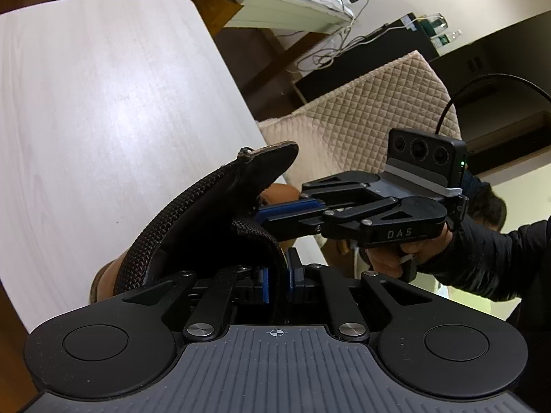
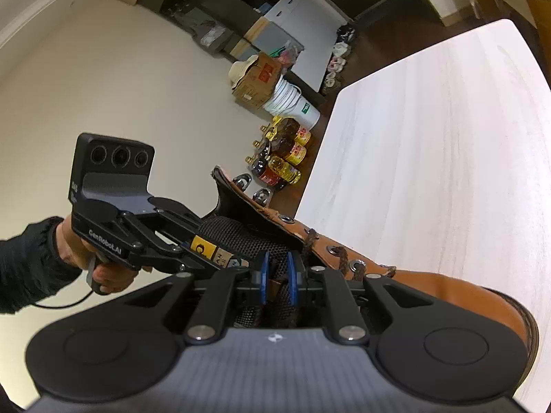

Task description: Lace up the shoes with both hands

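In the left wrist view, a pale wood-grain table top point(image 1: 103, 120) with a rounded corner fills the upper left. Below centre rises the tan leather boot point(image 1: 103, 278), of which only a sliver of brown leather shows at lower left. Its black mesh-padded collar and smooth black tongue point(image 1: 220, 206) curve up toward the middle of the frame. The left gripper point(image 1: 277, 284), matte black with blue pads, sits at bottom centre. Its jaws are narrowly apart, pinching the black mesh collar edge between the pads. To the right, the right gripper point(image 1: 275, 213) reaches in level from the right edge. Its blue-lined fingers run behind the tongue, so its tips are hidden. A hand in a dark sleeve point(image 1: 406, 258) grips its handle at right. Behind stands a quilted beige cushion point(image 1: 372, 110), and tangled cables lie in the upper right.

In the right wrist view, the left gripper comes in from the middle left. Its tips are lost behind the boot's mesh lining. The right gripper point(image 2: 277, 280) sits at bottom centre with jaws narrowly spread around something dark and brown. Whether the pads press on it is hard to make out. The boot's brown leather side with metal eyelets and a braided brown lace point(image 2: 341, 256) runs toward the lower right, lying on the table. A cluster of oil bottles point(image 2: 279, 158) and a white bucket point(image 2: 296, 103) stand on the floor at upper centre.
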Demonstrator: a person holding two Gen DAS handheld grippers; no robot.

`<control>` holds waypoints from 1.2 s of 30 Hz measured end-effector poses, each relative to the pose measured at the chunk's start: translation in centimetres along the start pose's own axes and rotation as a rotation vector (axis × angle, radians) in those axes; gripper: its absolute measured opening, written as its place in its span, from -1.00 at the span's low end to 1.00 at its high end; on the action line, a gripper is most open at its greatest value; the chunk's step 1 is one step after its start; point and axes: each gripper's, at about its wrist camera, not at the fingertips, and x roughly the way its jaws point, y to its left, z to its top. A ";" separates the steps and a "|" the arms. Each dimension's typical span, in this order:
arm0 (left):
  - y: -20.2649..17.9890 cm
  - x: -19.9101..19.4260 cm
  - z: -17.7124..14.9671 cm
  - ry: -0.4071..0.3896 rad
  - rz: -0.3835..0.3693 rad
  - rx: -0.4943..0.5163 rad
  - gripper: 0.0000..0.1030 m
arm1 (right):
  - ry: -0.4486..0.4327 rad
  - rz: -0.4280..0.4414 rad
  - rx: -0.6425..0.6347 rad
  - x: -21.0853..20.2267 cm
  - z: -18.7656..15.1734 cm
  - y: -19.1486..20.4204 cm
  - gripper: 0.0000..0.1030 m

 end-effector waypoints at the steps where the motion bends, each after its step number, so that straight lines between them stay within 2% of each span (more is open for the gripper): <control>1: -0.1 0.0 0.0 0.001 0.001 0.002 -0.79 | 0.008 0.001 -0.007 0.1 0.1 0.2 -0.78; 2: -0.1 0.1 0.0 0.003 0.003 0.005 -0.79 | 0.017 0.002 -0.014 0.2 0.2 0.3 -0.89; 5: 0.0 0.0 -0.1 -0.002 0.000 -0.007 -0.81 | 0.036 0.018 0.026 0.5 0.3 0.0 -0.97; 8: 0.1 0.1 -0.2 -0.008 -0.010 -0.020 -0.82 | -0.015 0.030 0.114 -0.5 0.2 -0.9 -0.99; 11: 0.2 0.1 -0.3 -0.010 -0.011 -0.022 -0.82 | -0.120 0.018 0.193 -2.9 0.1 -1.9 -0.99; 15: 0.1 0.2 -0.2 -0.009 -0.012 -0.019 -0.82 | -0.183 0.005 0.229 -4.5 0.2 -2.4 -0.98; 16: 0.1 0.2 -0.2 -0.008 -0.013 -0.016 -0.82 | -0.181 0.027 0.232 -4.4 0.1 -2.4 -0.91; 18: 0.1 0.3 -0.2 -0.009 -0.015 -0.006 -0.82 | -0.120 0.067 0.221 -3.1 0.0 -2.1 -0.62; 20: 0.1 0.3 -0.2 -0.008 -0.009 -0.006 -0.82 | -0.069 0.071 0.182 -2.1 -0.3 -1.7 -0.55; 25: -0.1 0.4 0.0 -0.011 0.017 -0.001 -0.80 | -0.039 0.068 0.164 -1.2 -0.8 -2.2 -0.55; 31: -0.1 0.6 0.0 -0.039 0.040 -0.046 -0.76 | -0.102 0.062 0.254 -2.5 -1.7 -3.4 -0.55; 33: -0.3 0.7 -0.2 -0.040 0.054 -0.027 -0.77 | -0.120 0.062 0.285 -3.1 -2.1 -3.9 -0.55; 36: -0.8 1.0 -0.2 -0.027 0.068 0.021 -0.78 | -0.106 0.097 0.247 -2.9 -2.1 -3.6 -0.55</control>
